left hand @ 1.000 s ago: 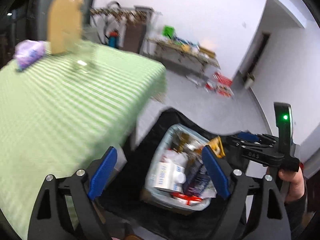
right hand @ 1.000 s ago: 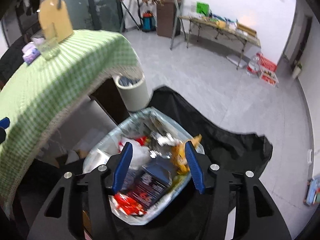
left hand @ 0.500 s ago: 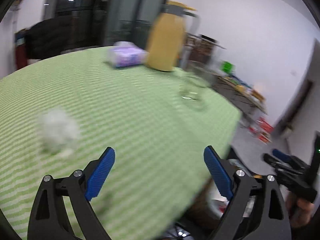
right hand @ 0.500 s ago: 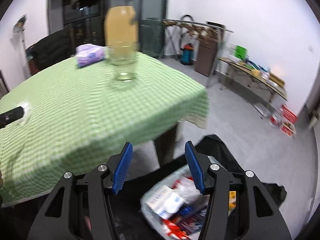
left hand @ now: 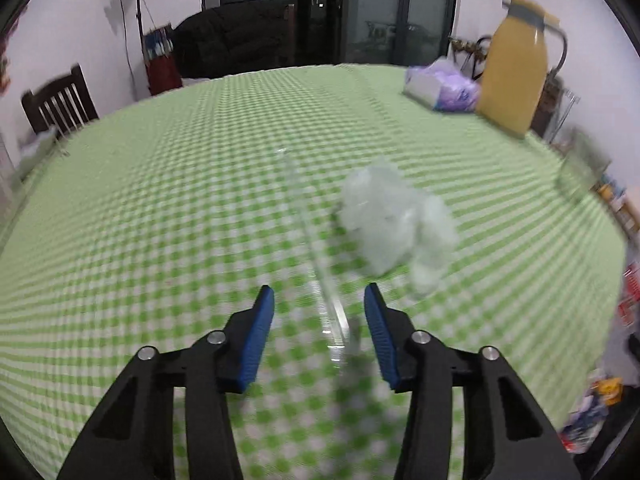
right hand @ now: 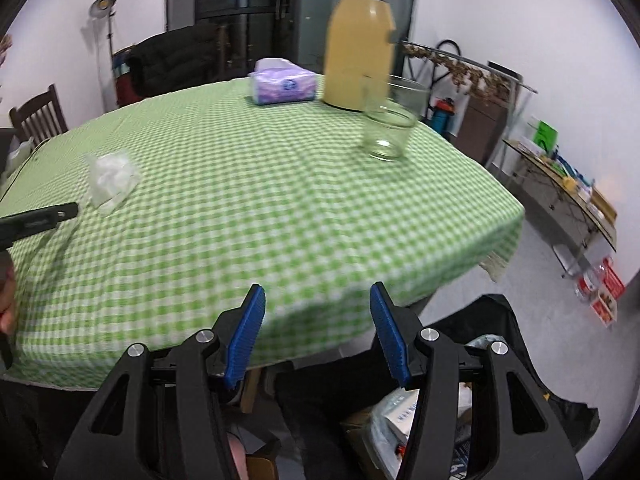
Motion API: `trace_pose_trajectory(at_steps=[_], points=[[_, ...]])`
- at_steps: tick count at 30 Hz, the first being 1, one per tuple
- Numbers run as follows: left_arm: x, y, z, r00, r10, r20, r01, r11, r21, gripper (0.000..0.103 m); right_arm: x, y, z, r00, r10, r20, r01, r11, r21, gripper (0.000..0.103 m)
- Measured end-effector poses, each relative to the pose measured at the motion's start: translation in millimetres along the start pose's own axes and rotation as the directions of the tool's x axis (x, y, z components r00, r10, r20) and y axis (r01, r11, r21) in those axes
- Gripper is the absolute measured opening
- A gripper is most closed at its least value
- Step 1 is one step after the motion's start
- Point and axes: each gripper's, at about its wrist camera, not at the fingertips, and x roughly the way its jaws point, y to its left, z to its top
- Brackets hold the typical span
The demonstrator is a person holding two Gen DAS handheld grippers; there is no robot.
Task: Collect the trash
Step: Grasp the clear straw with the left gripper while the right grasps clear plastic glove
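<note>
White crumpled tissue (left hand: 394,220) lies just beyond open left hand-held gripper (left hand: 319,312).

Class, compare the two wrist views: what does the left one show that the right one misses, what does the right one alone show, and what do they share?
Only the left view shows a clear straw lying on the tablecloth between the open left gripper jaws. Only the right view shows the open right gripper and the trash bag on the floor. Both show the crumpled tissue, tissue box, yellow jug and glass.

Crumpled white tissue (left hand: 396,220), blurred, lying loose on green checked tablecloth (left hand: 160,200).
</note>
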Motion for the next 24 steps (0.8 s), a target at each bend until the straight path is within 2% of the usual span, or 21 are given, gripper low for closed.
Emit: trace_pose_trajectory(at_steps=[3,6,7,8,9,11,15,18,20,24], points=[[3,0,-3,1.000,0.012,0.006,-0.012,1.000,0.001,0.026,-1,11,2,1.000,0.027,0.006,-0.027,1.000,-0.015,0.053],[-4,-2,-6,0.998,-0.067,-0.003,0.067,0.997,-0.024,0.025,3,23,3,0.998,0.057,-0.001,-0.057,0.998,-0.021,0.053],[-5,-6,-6,0.997,-0.074,-0.006,0.074,0.997,-0.011,0.025,6,27,3,0.998,0.063,-0.003,-0.063,0.998,-0.024,0.053],[-5,-10,-7,0.998,-0.069,-0.004,0.069,0.998,0.007,0.022,7,32,3,0.998,0.070,-0.005,-0.070,0.997,-0.030,0.053],[-5,-14,-9,0.999,-0.051,0.005,0.050,0.998,0.031,0.009,8,36,3,0.997,0.075,-0.007,-0.075,0.997,-0.034,0.053],[-8,-16,-11,0.999,-0.035,0.019,0.034,0.998,0.052,0.005,10,43,4,0.996,0.088,-0.011,-0.089,0.995,-0.041,0.053],[-30,-1,-14,0.997,-0.028,0.072,0.026,0.999,0.025,0.001,13,56,10,0.993,0.116,-0.013,-0.117,0.992,-0.050,0.053],[-53,25,-13,0.988,-0.107,0.107,0.110,0.994,-0.017,0.000,18,72,21,0.986,0.165,-0.010,-0.165,0.985,-0.057,0.053],[-58,48,-4,0.973,-0.199,0.116,0.207,0.977,-0.056,0.000,23,87,33,0.978,0.210,-0.003,-0.209,0.976,-0.063,0.053],[-70,82,1,0.944,-0.298,0.139,0.313,0.945,-0.099,0.000,43,124,63,0.956,0.292,0.004,-0.291,0.954,-0.072,0.053]])
